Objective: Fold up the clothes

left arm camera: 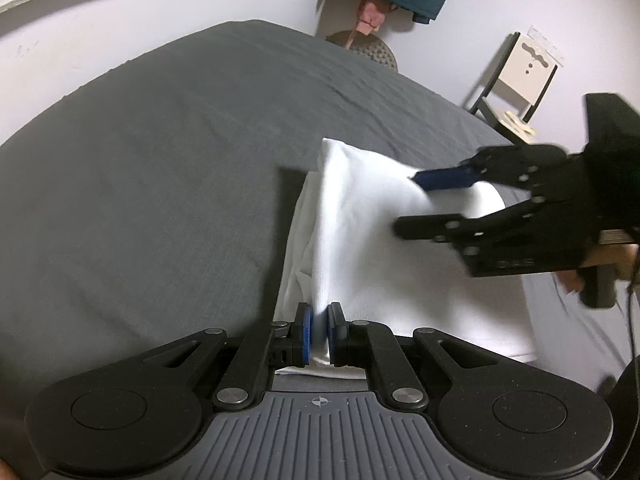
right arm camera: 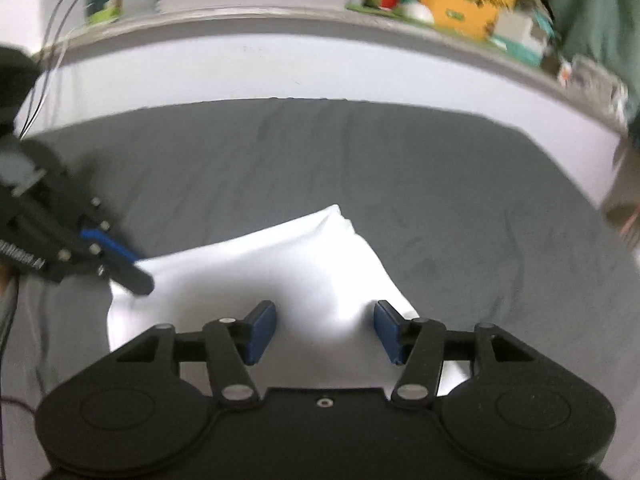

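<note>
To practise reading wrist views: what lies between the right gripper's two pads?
Only the white cloth, lying under the right gripper; its pads stand apart, not pressing it. Right wrist view.

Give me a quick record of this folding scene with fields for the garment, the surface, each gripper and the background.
garment: white garment, partly folded, on the bed
surface: grey bedsheet
left gripper: shut on the garment's near edge
right gripper: open above the garment, fingers apart, pinching nothing
background: chair by the wall; cluttered shelf behind the bed
</note>
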### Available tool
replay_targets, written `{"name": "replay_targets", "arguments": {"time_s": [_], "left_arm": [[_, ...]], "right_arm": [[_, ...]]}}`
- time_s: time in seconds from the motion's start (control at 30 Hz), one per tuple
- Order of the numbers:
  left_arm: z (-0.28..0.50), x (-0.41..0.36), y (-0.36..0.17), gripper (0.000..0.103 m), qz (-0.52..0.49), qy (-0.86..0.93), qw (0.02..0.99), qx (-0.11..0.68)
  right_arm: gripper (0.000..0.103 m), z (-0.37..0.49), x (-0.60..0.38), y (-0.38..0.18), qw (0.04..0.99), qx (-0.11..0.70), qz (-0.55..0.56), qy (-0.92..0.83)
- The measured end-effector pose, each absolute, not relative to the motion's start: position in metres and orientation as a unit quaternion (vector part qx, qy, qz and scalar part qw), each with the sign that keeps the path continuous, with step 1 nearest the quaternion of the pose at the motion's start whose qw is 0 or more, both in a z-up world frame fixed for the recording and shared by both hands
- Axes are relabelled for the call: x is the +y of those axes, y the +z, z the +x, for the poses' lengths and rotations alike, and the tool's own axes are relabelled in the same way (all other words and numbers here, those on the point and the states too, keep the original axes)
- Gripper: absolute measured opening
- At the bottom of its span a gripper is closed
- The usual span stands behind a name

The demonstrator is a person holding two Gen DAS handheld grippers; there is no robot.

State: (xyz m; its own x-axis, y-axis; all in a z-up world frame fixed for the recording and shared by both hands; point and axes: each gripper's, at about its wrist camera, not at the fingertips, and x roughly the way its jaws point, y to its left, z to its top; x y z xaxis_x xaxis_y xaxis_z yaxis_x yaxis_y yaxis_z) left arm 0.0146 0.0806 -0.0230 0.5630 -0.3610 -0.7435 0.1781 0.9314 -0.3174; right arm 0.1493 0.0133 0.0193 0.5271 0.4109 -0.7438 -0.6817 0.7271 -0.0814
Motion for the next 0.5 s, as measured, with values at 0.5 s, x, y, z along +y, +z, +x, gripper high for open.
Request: {"name": "replay_targets", "arguments": {"time_s": [0.5], "left_arm": [[0.027, 0.068, -0.003, 0.007, -0.125, -0.132, 0.9, 0.395]], "right_arm": [[0.077, 0.136, -0.003, 0.036, 0.897, 0.282, -0.097, 0.327]]}}
